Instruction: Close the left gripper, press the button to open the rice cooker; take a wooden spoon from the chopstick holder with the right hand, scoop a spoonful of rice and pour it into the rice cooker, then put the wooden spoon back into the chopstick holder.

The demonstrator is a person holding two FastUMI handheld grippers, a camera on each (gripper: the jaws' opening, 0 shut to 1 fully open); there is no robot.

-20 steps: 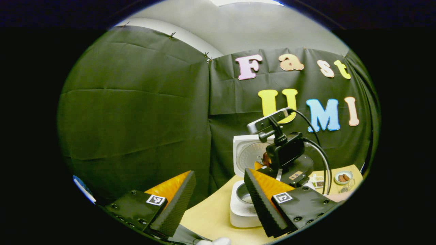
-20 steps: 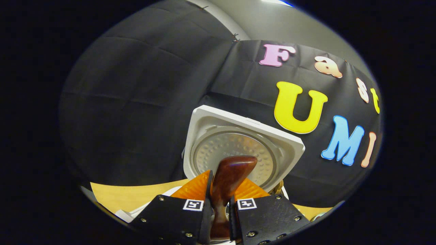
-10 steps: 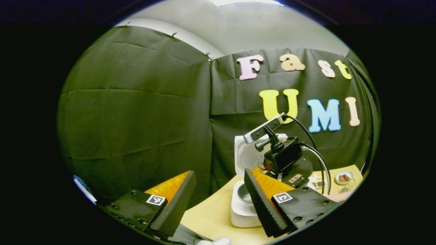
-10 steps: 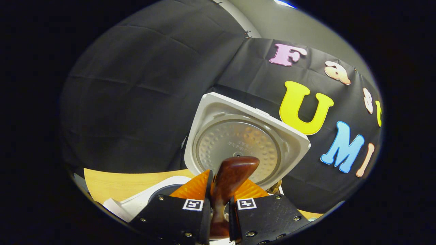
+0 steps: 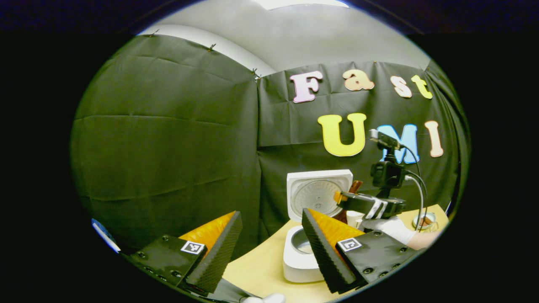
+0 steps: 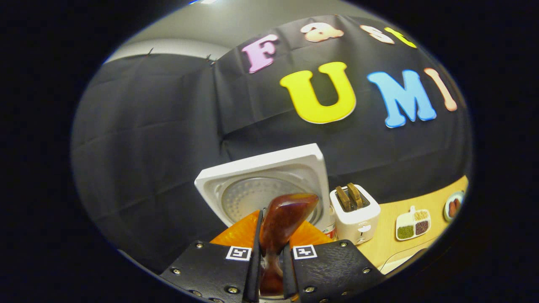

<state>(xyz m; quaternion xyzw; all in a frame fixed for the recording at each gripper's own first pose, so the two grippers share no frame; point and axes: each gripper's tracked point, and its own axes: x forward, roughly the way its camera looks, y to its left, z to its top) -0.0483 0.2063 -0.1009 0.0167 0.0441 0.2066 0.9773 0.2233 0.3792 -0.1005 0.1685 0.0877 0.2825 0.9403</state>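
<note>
In the right gripper view my right gripper (image 6: 271,248) is shut on the handle of a dark brown wooden spoon (image 6: 287,214), whose bowl points up and forward. Behind it stands the raised lid of the white rice cooker (image 6: 261,181). In the left gripper view the rice cooker (image 5: 294,259) sits open on the table, with its lid (image 5: 318,191) upright and the inner pot showing. My left gripper (image 5: 269,246) hangs open and holds nothing, its right finger in front of the cooker. The right gripper (image 5: 366,204) is level, to the right of the lid, held by a gloved hand (image 5: 391,227).
A white toaster (image 6: 353,212) with two slices in it stands right of the cooker. Farther right on the yellow table (image 6: 387,248) lie a divided dish of beans (image 6: 412,225) and a small plate (image 6: 452,207). The black cloth wall closes in the back and left.
The right gripper with the spoon has swung from over the cooker to the right and levelled out. The toaster and dishes have come into its view. The left gripper has stayed put, open.
</note>
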